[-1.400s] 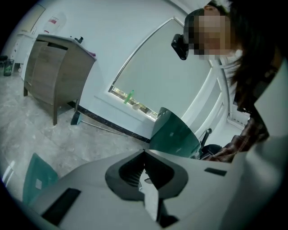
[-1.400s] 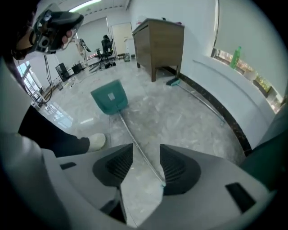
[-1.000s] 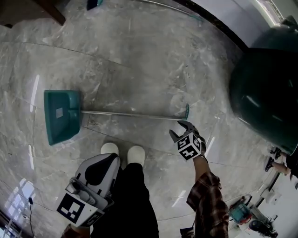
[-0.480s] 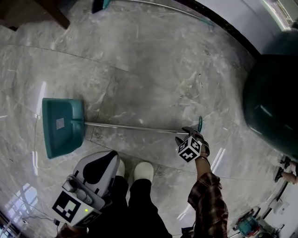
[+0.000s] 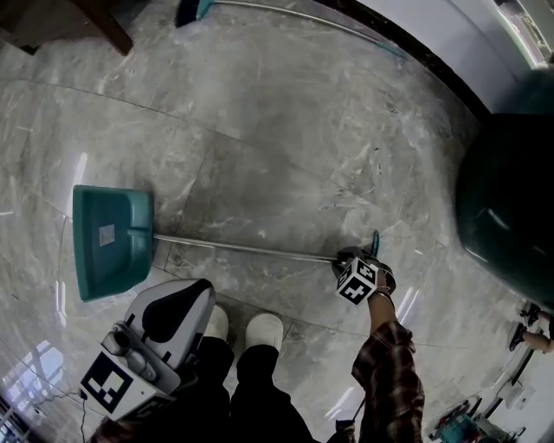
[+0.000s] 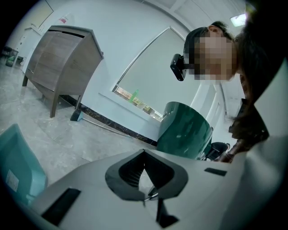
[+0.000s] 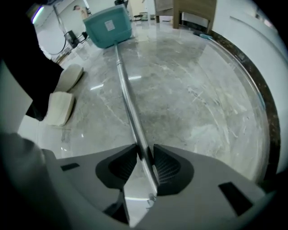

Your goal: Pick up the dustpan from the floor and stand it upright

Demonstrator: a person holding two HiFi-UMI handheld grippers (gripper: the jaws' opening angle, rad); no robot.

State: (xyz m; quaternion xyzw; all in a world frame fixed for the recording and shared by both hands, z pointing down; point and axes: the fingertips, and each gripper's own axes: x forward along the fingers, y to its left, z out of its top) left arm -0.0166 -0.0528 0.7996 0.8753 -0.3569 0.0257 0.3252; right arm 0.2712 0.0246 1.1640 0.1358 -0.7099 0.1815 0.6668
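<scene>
A teal dustpan (image 5: 108, 242) lies flat on the marble floor, its long metal handle (image 5: 251, 249) running right to a teal end loop. My right gripper (image 5: 351, 258) points down at the handle's far end. In the right gripper view the handle (image 7: 128, 103) passes between the pads and touches both, and the jaws of my right gripper (image 7: 145, 157) are closing on it. The pan (image 7: 108, 27) shows far off. My left gripper (image 5: 186, 303) hovers by the person's legs, away from the dustpan, shut on nothing (image 6: 144, 155). The pan's edge (image 6: 15, 161) shows at its left.
The person's white shoes (image 5: 264, 329) stand just below the handle. A large teal bin (image 5: 511, 208) fills the right side. A broom (image 5: 286, 13) lies along the dark skirting at the top. A wooden cabinet (image 6: 63, 63) stands by the far wall.
My right gripper has come down onto the end of the handle and its jaws have narrowed around it. The left gripper has sunk a little.
</scene>
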